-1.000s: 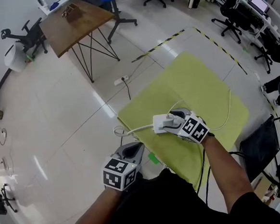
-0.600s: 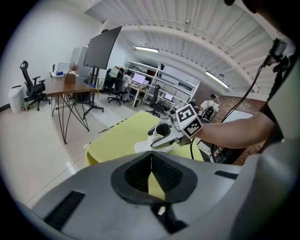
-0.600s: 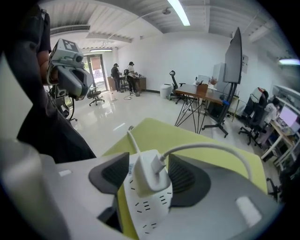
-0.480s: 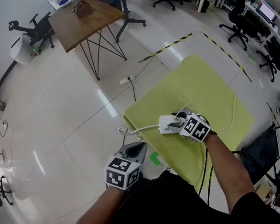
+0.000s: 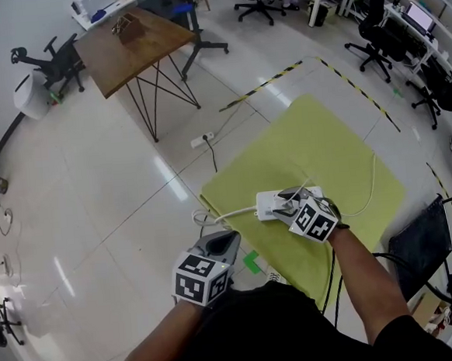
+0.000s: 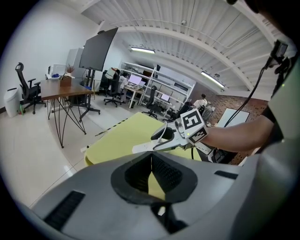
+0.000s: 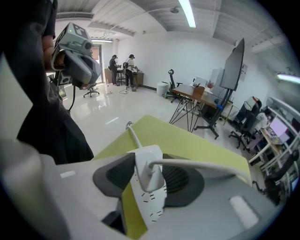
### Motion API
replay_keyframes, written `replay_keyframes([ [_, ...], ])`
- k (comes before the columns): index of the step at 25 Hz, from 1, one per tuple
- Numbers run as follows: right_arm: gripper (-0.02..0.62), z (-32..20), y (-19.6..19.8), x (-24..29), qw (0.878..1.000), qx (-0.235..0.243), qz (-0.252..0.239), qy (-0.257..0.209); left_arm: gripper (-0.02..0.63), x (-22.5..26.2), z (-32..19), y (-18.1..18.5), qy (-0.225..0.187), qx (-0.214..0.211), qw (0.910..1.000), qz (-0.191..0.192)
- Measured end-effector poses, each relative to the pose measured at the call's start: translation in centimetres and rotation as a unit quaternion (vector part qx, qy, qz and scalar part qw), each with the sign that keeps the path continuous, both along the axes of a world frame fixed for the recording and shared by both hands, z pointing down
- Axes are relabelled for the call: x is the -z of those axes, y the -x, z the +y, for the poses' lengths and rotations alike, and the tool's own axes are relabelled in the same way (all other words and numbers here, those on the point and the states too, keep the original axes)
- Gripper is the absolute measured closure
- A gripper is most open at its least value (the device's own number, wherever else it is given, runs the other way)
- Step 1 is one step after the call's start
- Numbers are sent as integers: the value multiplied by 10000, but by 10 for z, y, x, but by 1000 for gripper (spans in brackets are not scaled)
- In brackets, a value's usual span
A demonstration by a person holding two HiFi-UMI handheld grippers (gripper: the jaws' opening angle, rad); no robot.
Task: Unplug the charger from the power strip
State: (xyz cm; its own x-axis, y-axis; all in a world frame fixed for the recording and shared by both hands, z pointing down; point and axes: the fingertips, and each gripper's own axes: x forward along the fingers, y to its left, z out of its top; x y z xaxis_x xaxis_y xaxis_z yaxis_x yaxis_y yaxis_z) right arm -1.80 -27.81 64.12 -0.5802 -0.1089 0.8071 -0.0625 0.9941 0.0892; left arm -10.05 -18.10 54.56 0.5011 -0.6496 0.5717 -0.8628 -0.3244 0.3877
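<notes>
A white power strip lies on the desk, which is covered in yellow-green cloth. The strip sits close to the edge nearest the person, toward that edge's left corner. A white block-shaped charger stands plugged into the strip. Its thin white cable leads off to the right across the cloth toward the desk's far-right edge. The strip's own thicker white cord runs off the left corner of the desk.

The right tongs point steeply down over the strip. Their jaws have just been closing, and the charger sits between them. In the right gripper view the dark ribbed pads lie against its two sides, so the tongs grip the charger while it is still seated in the strip.

The left tongs hang off the desk, just beside the near-left edge and above the pale tiled floor. Their jaws meet at the tips with nothing between them.
</notes>
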Motion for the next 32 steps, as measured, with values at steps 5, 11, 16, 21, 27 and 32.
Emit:
replay_keyframes([
  [5,422,3,-7,10,9987,-453,-159,-185,598,3,-2,2,-70,-161,9998,11],
  [11,431,4,-33,33,9847,-1591,-698,94,598,3,-5,3,-84,-407,9991,86],
  [16,439,24,-77,29,9630,-2503,-831,562,598,2,-9,-10,-119,-697,9973,184],
  [21,440,50,-124,10,8932,-3882,-1349,1824,598,3,-13,-30,-117,-1019,9943,297],
  [27,440,84,-159,-19,8431,-4554,-1551,2403,598,-1,-10,-53,-79,-1309,9906,392],
  [32,440,85,-171,-26,7727,-5214,-2332,2768,598,0,-12,-56,-87,-1447,9885,427],
])
